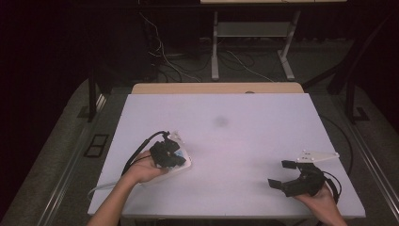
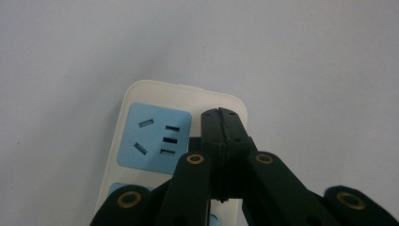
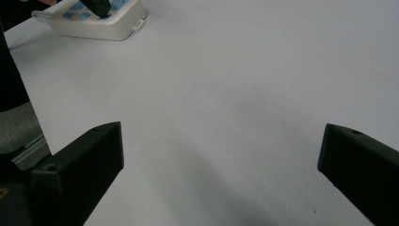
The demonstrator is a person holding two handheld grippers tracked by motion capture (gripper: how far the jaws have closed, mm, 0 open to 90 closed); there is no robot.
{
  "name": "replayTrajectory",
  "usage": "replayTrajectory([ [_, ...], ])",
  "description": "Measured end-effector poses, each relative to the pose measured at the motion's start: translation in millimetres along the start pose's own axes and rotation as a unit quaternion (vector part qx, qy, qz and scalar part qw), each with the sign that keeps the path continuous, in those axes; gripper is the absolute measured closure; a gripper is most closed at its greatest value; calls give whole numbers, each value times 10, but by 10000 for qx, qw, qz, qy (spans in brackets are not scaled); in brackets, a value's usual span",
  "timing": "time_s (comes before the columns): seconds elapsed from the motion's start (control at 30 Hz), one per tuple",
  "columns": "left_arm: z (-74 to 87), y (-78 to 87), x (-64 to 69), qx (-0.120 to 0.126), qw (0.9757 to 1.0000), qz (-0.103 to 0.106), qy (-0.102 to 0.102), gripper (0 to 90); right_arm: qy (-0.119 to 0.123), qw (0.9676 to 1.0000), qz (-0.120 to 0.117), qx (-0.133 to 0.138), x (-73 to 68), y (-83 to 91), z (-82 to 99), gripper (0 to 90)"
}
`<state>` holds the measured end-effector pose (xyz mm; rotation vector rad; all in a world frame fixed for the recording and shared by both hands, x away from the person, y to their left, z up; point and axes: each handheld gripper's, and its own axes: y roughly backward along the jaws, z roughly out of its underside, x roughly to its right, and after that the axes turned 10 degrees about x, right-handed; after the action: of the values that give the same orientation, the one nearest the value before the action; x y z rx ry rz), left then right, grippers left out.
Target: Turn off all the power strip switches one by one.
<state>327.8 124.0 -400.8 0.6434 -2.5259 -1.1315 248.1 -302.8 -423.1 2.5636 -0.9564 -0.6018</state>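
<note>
Near the front edge of the tabletop (image 1: 226, 141), toward its right corner, the right gripper (image 1: 285, 175) rests low in the person's hand with its jaws spread wide apart and nothing between them; in the right gripper view the two black jaws frame bare white surface. It seems idle, waiting.

Farther in, on the left side of the tabletop, the left gripper (image 1: 170, 155) sits over a white power strip (image 2: 188, 96) with pale blue socket faces. In the left gripper view its jaws are pressed together, tips meeting just beside the upper blue socket (image 2: 153, 136), over the strip's right-hand part. Whether they pinch some small piece there, such as a switch or a plug, or merely press down on the casing, I cannot tell: the jaws hide what lies beneath them. The strip's white cord (image 1: 101, 188) trails off toward the front left corner.

The right gripper view catches the same power strip (image 3: 101, 23) in the distance, with the dark left gripper touching its top.

Judging by this, the work on the strip is under way rather than finished: the left gripper is engaged at the strip, no plug stands in the visible socket, and the right gripper has yet to take part.

Beyond the tabletop's far edge lie a wooden board (image 1: 216, 88) and floor cables (image 1: 169, 61).
</note>
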Motion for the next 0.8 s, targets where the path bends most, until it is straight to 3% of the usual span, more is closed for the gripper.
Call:
replayTrajectory([
  [0.23,8,8,4,29,10000,-11,66,893,-16,10000,2,34,8,11,-2,6],
  [0.3,2,47,-11,152,9998,15,141,892,-8,10000,-2,35,8,14,-2,6],
  [0.4,34,80,-12,136,9999,64,55,891,-17,10000,2,38,9,14,-2,6],
  [0.63,58,260,8,616,9981,-39,92,854,-21,10000,9,37,15,14,-4,6],
  [0.8,73,365,44,966,9951,-143,160,789,-22,10000,6,50,7,14,-5,6],
])
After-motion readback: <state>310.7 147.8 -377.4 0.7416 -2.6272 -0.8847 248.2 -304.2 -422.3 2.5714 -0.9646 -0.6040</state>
